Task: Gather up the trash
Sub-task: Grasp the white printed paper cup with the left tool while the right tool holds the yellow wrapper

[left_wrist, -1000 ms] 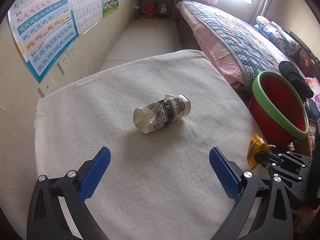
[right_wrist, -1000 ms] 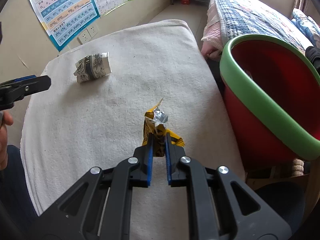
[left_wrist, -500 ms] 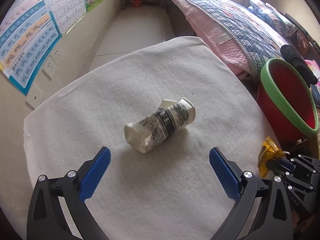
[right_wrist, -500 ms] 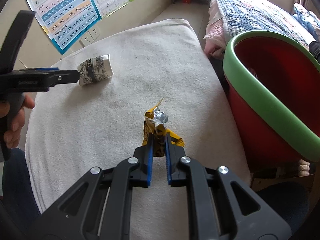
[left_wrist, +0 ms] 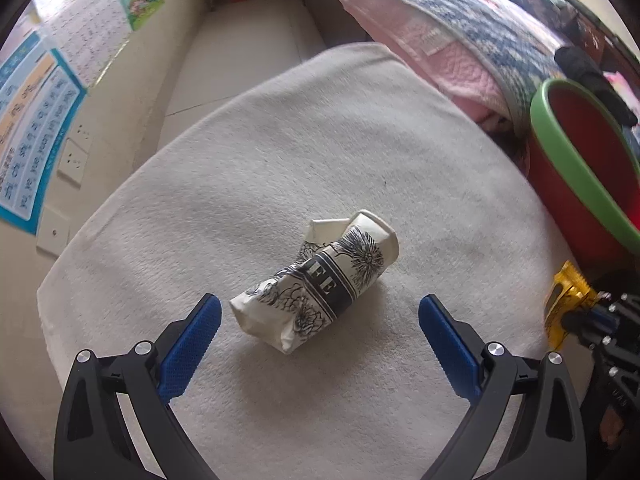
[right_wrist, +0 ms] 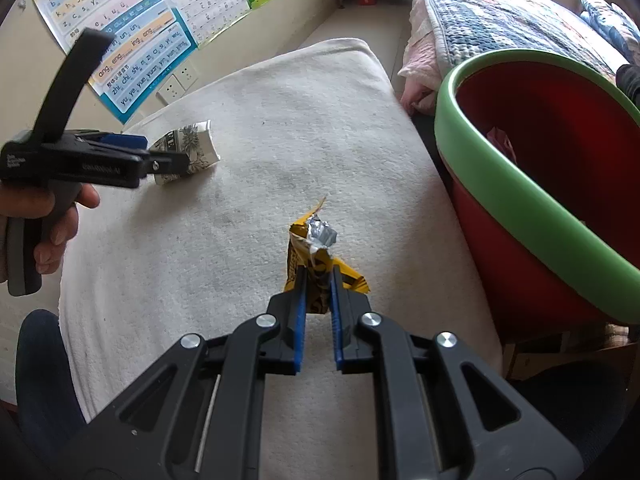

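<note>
- A white towel-covered table (left_wrist: 280, 160) beside a bed is being worked over.
- The left gripper (left_wrist: 320, 320) is being held spread wide around the crushed paper cup (left_wrist: 316, 280) (not yet pinched).
- A yellow wrapper (right_wrist: 316, 256) is being pinched by the right gripper (right_wrist: 318, 300), near the red basin (right_wrist: 520, 168).
- Next, closing on the cup is judged necessary.

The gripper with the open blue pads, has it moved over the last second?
Yes. The left gripper has come closer to the crushed paper cup, which lies unmoved on the white cloth and now sits just ahead of its pads.
</note>
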Available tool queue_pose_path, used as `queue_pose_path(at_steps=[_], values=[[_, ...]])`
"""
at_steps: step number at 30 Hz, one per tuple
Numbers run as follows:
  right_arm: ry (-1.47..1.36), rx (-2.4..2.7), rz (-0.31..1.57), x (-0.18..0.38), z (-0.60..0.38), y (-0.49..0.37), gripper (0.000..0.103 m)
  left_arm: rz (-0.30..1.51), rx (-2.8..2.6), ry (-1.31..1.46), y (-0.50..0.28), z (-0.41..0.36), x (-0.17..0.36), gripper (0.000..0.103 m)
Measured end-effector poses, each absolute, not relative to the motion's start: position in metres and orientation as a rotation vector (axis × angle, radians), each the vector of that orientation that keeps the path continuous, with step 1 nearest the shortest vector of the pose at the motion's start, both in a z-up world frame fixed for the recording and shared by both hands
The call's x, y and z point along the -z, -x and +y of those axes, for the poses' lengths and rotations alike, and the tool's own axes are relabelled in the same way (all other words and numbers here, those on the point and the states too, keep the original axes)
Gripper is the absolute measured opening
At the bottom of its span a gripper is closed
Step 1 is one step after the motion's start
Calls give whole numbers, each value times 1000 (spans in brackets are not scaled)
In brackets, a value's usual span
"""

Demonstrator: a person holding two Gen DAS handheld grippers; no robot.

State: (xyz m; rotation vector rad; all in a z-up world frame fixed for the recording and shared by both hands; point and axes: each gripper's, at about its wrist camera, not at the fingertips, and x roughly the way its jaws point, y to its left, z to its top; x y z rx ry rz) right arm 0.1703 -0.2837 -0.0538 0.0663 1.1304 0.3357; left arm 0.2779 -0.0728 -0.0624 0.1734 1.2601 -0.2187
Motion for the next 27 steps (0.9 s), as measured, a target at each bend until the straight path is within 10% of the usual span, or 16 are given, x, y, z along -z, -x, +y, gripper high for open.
queue_pose_path(at_steps=[11,20,23,27], values=[[-89,-342,1138,55,-286,-172,11,1288,252,-218,-296,-78,74,93],[-83,-341,1142,55,-285,-173,11,1343,285,-185,-301,-76,85,65],[-82,-340,1141,56,-285,-173,11,1356,294,-190,-297,-77,89,42],[-79,-342,1138,55,-284,-173,11,1353,299,-185,-292,-78,87,39]])
